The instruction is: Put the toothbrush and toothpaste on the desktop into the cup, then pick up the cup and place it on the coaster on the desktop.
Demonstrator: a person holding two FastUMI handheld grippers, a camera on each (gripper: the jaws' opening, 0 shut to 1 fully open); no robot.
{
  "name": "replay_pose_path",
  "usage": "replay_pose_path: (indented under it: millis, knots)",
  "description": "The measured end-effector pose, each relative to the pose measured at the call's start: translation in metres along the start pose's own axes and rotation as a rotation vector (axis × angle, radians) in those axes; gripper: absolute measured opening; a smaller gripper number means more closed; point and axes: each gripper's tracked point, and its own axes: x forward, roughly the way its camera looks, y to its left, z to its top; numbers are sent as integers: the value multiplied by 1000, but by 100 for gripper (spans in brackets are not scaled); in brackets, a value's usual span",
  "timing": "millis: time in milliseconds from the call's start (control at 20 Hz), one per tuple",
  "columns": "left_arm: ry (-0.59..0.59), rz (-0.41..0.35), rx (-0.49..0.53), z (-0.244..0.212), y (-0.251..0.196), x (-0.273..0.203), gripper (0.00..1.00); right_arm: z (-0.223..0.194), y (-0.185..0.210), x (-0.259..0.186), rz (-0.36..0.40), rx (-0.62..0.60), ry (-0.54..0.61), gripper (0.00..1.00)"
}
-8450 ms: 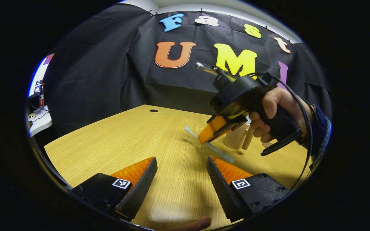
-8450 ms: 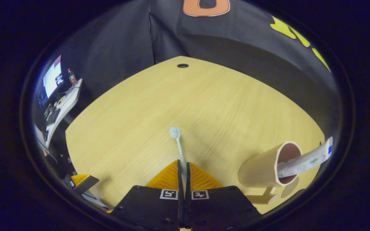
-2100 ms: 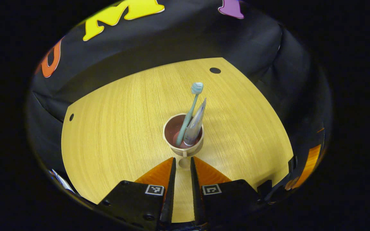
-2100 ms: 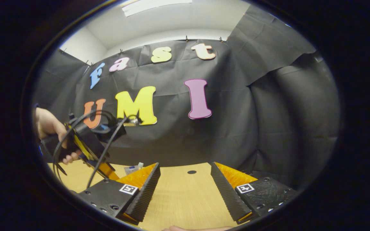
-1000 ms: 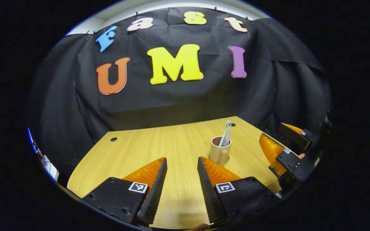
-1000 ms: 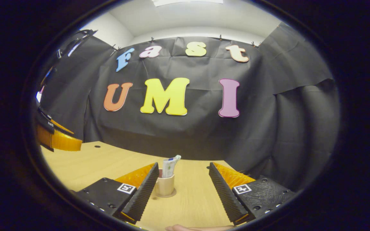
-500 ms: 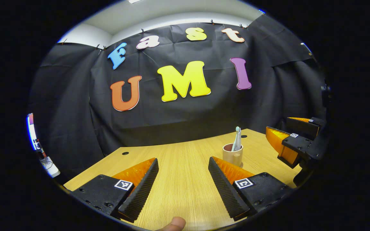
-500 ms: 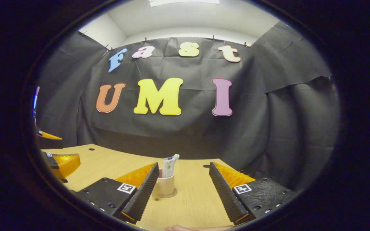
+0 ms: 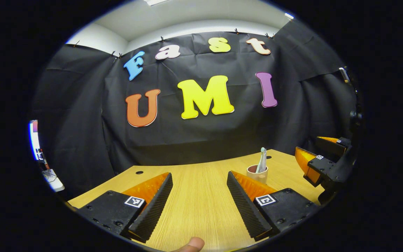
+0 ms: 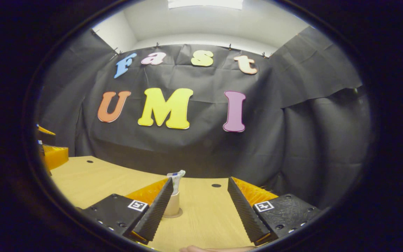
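Note:
A beige cup [image 9: 257,174] stands upright on the wooden desktop [image 9: 194,199], with a pale green toothbrush [image 9: 262,151] and a toothpaste tube [image 9: 261,163] standing in it. In the right gripper view the cup [image 10: 173,204] rests on a round coaster [image 10: 178,214], and the toothpaste tube [image 10: 176,182] sticks out of its top. My left gripper [image 9: 198,175] is open above the desk, the cup beyond its right finger. My right gripper [image 10: 200,180] is open too, the cup partly behind its left finger. Each view catches the other gripper at its edge: right gripper [image 9: 308,145], left gripper [image 10: 59,141].
Cable holes [image 9: 139,172] [image 10: 216,185] sit near the desk's far edge, in front of the black cloth wall. A screen and a shelf [image 9: 35,147] show past the desk's left side. A fingertip [image 9: 191,244] shows at the bottom.
The left gripper has let go of the cup, opened and drawn back; the cup now stands farther off. Both views have tilted up slightly. The cup has not moved in the last second.

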Motion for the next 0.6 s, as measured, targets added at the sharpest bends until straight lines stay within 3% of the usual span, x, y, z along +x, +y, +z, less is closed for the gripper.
replay_pose_path:
  millis: [250,600]
  knots:
    - [1,1,-42,-4,0,0,99,3,-3,-3,8,-29,-18,94]
    - [60,39,-40,-27,8,10,99,-3,15,-6,93,-33,2,94]
